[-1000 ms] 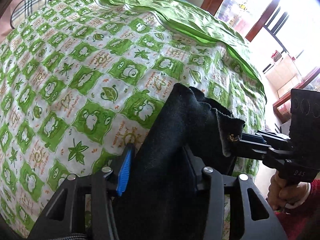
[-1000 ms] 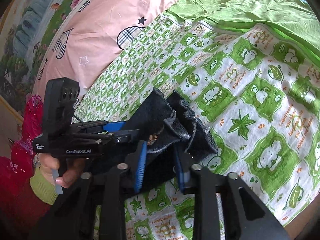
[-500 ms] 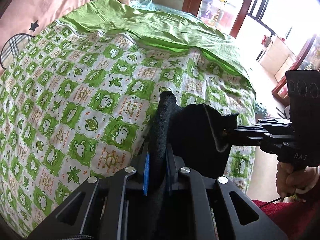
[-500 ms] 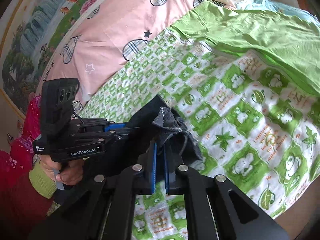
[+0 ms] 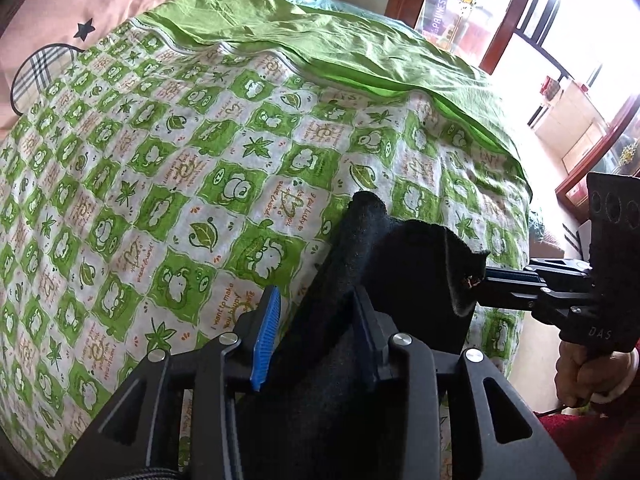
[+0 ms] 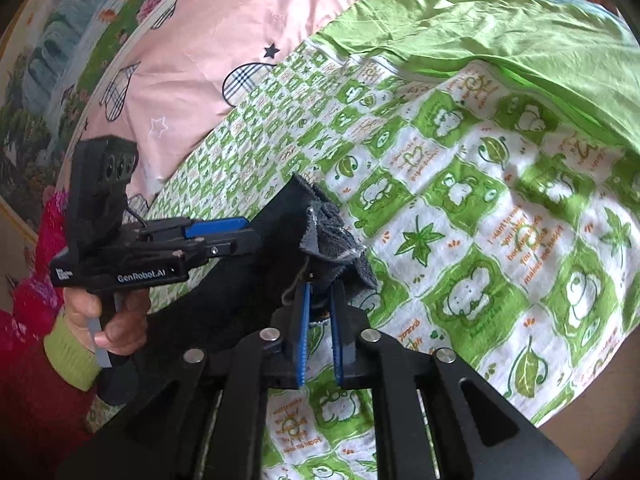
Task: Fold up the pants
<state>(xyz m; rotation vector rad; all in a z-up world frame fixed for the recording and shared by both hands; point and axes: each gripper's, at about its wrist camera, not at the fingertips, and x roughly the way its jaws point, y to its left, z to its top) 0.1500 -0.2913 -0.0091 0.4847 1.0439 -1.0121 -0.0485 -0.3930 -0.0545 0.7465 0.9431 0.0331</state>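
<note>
Dark pants (image 5: pixel 404 264) hang bunched above a bed (image 5: pixel 160 184) with a green frog-print cover. The left hand-held gripper (image 5: pixel 316 336) has its fingers spread, cloth lying loosely between them; the right hand-held gripper (image 6: pixel 320 312) pinches the fabric edge. Folding looks barely begun: nothing lies flat yet.

- "GenRobot.AI" in white on the side of the left gripper (image 6: pixel 236 236), seen from the right wrist.
- "DAS" on the body of the right gripper (image 5: pixel 480 280).
- "I want to make you happy" in orange on the green checked bedsheet (image 5: pixel 192 168).
- "PRINES" on a window sign (image 5: pixel 440 10).
</note>
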